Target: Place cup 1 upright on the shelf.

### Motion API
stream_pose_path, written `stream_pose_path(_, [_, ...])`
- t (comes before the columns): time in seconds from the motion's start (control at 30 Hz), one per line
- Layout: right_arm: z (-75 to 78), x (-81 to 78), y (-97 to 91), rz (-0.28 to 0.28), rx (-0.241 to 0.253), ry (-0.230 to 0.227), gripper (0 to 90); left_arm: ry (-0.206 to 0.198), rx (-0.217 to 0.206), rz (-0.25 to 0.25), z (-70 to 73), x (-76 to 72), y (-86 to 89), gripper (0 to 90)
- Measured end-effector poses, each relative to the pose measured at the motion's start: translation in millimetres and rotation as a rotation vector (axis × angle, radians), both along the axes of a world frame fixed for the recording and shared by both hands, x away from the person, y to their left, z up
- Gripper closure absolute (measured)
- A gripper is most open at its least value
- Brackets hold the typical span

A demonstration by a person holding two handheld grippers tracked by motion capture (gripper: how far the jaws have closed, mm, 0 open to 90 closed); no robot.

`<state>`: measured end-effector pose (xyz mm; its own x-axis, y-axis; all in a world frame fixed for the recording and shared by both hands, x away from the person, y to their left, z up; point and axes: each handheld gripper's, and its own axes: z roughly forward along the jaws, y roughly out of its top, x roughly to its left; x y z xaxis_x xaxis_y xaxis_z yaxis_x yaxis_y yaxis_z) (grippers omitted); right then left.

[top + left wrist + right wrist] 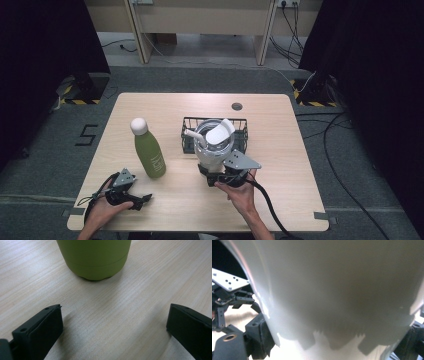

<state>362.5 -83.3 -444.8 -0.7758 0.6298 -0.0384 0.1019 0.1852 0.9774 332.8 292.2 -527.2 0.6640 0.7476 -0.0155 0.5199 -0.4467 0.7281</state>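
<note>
- Right gripper: I have it clamped on the white jug; keep it upright clearing the wire basket.
- Left gripper: wide open, empty, near the green bottle.

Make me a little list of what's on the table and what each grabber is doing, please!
table: light wooden table
green bottle: green bottle with a white cap, standing upright, left of the basket
basket: black wire basket behind the white jug
white jug: white jug with an open lid, held in front of the basket
right gripper: right gripper with jaws clamped on the jug's lower body
left gripper: left gripper with jaws wide apart, low over the table, pointing at the bottle's base, not touching it
</note>
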Motion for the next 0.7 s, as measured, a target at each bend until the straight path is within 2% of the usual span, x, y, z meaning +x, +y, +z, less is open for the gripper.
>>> stream_pose_path(0.17, [14.5, 7.4, -4.8, -0.022, -0.013, -0.018, 11.7, 0.0, 0.0, 0.0, 0.0, 0.0, 0.0, 0.0])
stream_pose_path(0.37, [27.3, 16.4, -9.2, -0.039, -0.011, -0.012, 11.7, 0.0, -0.001, 0.0, 0.0, 0.0, 0.0, 0.0])
stream_pose_path(0.5, [34.9, 23.6, -12.5, -0.036, 0.025, 0.002, 11.7, 0.001, 0.0, 0.0, 0.0, 0.0, 0.0, 0.0])
stream_pose_path(0.7, [47.2, 35.7, -20.0, -0.078, 0.001, -0.006, 11.7, -0.001, 0.0, 0.001, -0.1, -0.1, -0.1, 0.0])
